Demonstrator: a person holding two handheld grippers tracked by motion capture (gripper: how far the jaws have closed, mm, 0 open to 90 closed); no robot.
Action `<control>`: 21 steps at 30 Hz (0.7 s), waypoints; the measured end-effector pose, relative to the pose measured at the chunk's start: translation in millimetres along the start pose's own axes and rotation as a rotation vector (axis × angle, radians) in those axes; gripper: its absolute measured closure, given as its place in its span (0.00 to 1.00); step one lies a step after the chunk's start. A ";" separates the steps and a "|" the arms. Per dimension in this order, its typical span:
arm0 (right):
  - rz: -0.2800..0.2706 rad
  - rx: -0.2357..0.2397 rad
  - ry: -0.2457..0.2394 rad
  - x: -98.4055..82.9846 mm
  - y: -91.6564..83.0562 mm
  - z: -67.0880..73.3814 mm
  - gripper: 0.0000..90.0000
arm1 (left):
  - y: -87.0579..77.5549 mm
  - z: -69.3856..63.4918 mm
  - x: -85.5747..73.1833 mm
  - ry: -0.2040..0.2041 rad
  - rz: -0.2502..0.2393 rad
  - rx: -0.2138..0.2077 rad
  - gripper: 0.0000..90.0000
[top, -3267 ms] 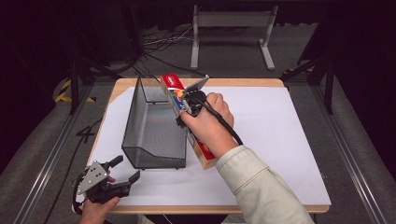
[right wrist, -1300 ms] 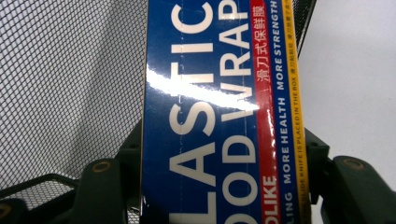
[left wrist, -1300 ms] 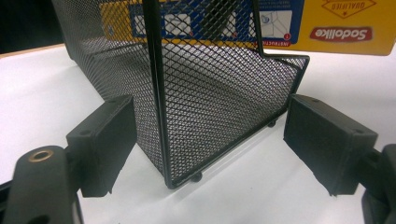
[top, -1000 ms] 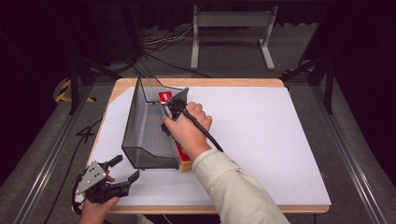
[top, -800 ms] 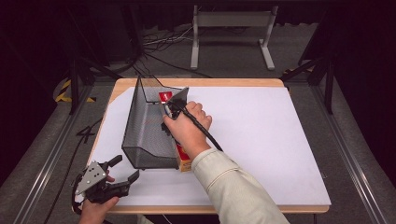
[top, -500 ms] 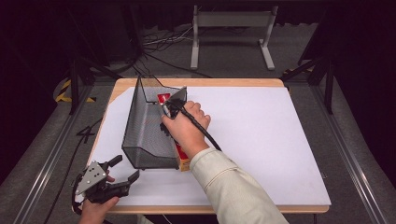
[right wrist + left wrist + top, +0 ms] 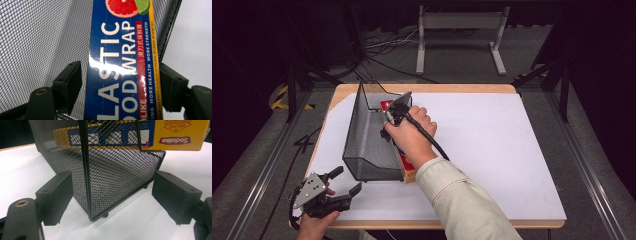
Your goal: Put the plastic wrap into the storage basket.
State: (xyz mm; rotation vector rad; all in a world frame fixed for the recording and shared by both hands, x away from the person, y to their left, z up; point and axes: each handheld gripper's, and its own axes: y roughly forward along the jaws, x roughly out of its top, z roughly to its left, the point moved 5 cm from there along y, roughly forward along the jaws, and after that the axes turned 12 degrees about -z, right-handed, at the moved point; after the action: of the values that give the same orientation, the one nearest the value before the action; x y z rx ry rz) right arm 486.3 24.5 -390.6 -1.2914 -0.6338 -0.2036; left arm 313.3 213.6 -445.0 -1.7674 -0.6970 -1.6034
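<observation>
A long blue and yellow plastic wrap box [image 7: 407, 169] [image 7: 120, 50] lies along the right side of a black mesh basket [image 7: 367, 142] [image 7: 37, 37]. Whether it rests inside the basket or on its rim I cannot tell. My right gripper [image 7: 388, 129] [image 7: 120, 72] straddles the box. Its jaws have just been opening, and the left pad [image 7: 71, 82] now stands off the box. My left gripper [image 7: 347, 180] [image 7: 111, 182] is open near the table's front left corner, facing the basket's near corner [image 7: 86, 182] with nothing between its fingers.
The basket stands on a white sheet [image 7: 492, 150] over a wooden table [image 7: 452, 88], with wide bare room to the right. Cables and a metal stand [image 7: 459, 22] lie on the floor beyond the far edge.
Over three seconds my right hand carried the box left, up against the basket. In the last second neither hand has shifted in the high view.
</observation>
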 end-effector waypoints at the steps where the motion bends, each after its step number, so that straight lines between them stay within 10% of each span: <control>1: -0.003 0.007 -0.002 0.0 -0.3 0.1 0.30 | 0.0 0.1 0.0 0.000 0.000 0.000 0.20; 21: -0.147 0.128 -0.010 3.4 -34.1 -6.2 0.29 | 7.5 -0.5 0.4 0.003 0.002 -0.012 0.20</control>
State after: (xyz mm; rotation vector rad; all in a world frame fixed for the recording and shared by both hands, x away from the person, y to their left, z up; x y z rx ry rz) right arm 474.6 9.6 -361.3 -1.1243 -0.7395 -0.2724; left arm 318.7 208.2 -445.4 -1.7733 -0.6848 -1.6119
